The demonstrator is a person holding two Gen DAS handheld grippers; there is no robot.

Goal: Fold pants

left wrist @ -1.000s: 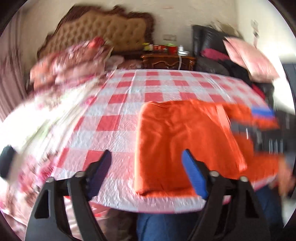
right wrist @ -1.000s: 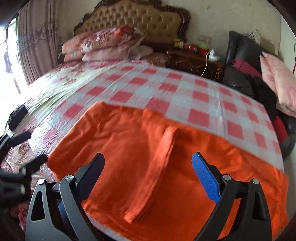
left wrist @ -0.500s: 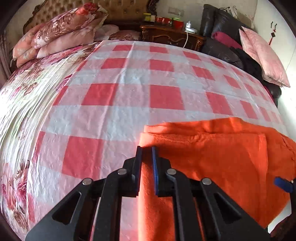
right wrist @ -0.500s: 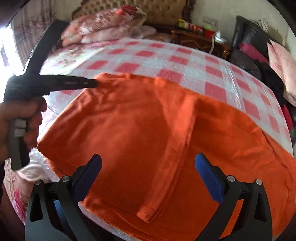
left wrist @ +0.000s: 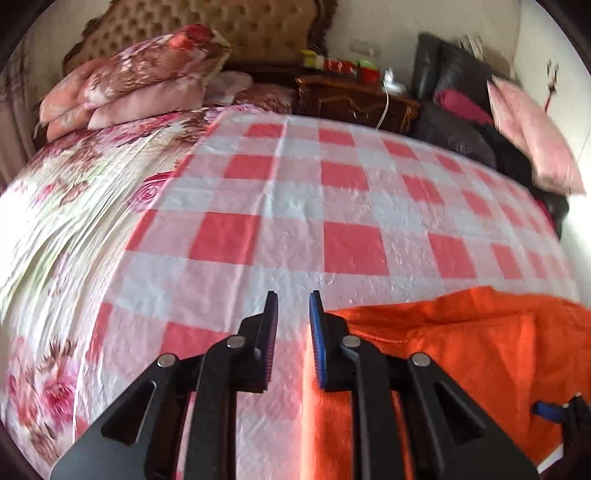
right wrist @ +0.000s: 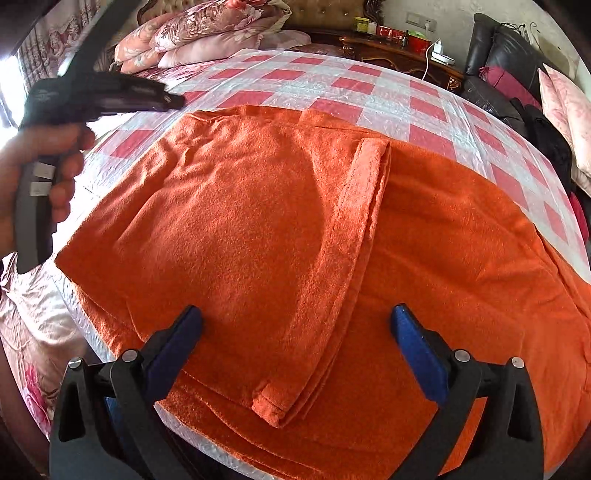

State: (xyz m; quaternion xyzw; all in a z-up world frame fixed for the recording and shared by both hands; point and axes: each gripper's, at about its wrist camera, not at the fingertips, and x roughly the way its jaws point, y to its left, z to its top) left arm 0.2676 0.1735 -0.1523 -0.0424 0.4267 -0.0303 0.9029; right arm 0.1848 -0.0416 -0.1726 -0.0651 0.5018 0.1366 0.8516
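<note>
The orange pants (right wrist: 258, 221) lie flat on the red-and-white checked sheet (right wrist: 332, 85), one leg folded over with its cuff (right wrist: 273, 406) near the bed's front edge. My left gripper (left wrist: 291, 308) is at the pants' (left wrist: 461, 350) far left corner. Its jaws are a narrow gap apart and opening, with only sheet showing between them; the cloth's edge runs along the right finger (left wrist: 317, 339). The right wrist view shows the left gripper (right wrist: 173, 100) just left of that corner, held by a hand (right wrist: 55, 162). My right gripper (right wrist: 295, 314) hangs wide open over the pants, holding nothing.
A floral quilt (left wrist: 55, 229) covers the bed's left side. Stacked pillows (left wrist: 140, 77) lie by the tufted headboard (left wrist: 229, 29). A wooden nightstand (left wrist: 351, 99) and a dark chair with a pink cushion (left wrist: 528, 140) stand along the right.
My left gripper swung in to the pants' far left corner, closed almost fully, and has since parted slightly and shifted left of the edge. My right gripper sank closer to the pants, still open.
</note>
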